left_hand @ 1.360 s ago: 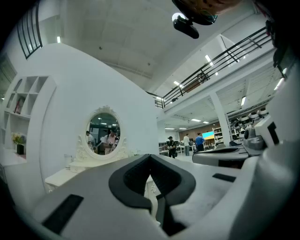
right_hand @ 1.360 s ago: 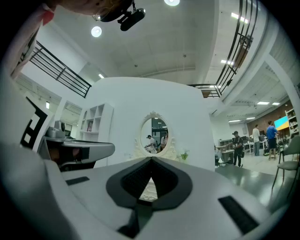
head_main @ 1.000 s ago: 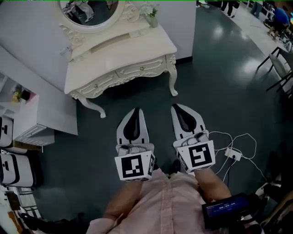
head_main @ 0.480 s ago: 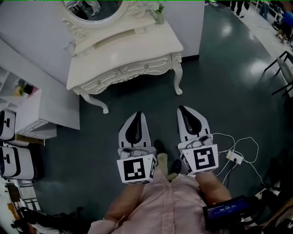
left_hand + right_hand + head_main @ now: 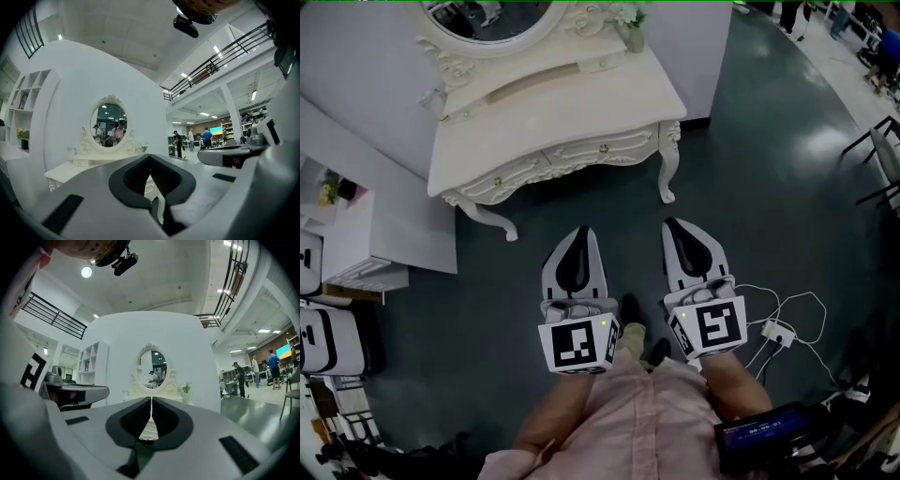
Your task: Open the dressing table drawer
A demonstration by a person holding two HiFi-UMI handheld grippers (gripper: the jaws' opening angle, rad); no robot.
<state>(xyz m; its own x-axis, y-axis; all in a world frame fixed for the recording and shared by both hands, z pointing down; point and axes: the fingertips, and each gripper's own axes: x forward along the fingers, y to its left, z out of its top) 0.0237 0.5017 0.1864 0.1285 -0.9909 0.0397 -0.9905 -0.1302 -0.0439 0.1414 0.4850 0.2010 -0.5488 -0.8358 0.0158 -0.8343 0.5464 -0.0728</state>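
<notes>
The cream carved dressing table [image 5: 553, 103] stands against the wall at the top of the head view, with an oval mirror [image 5: 492, 14] above it. Two drawer fronts run along its front rail, each with a small knob: one drawer [image 5: 603, 147] on the right, the other drawer [image 5: 497, 181] on the left. Both look closed. My left gripper [image 5: 578, 231] and right gripper [image 5: 673, 225] are held side by side over the dark floor, short of the table, pointing at it. Both are shut and hold nothing. The left gripper view shows the table [image 5: 89, 164] ahead; the right gripper view shows the mirror [image 5: 152, 369].
A white shelf unit [image 5: 366, 239] stands left of the table. A white cable with an adaptor [image 5: 776, 330] lies on the floor at right. Dark chairs [image 5: 883, 155] stand at the right edge. A small potted plant [image 5: 633, 28] sits on the tabletop. People stand far off in the hall.
The dressing table has grown nearer and larger in the head view. Both grippers have come forward toward it together, still shut and side by side.
</notes>
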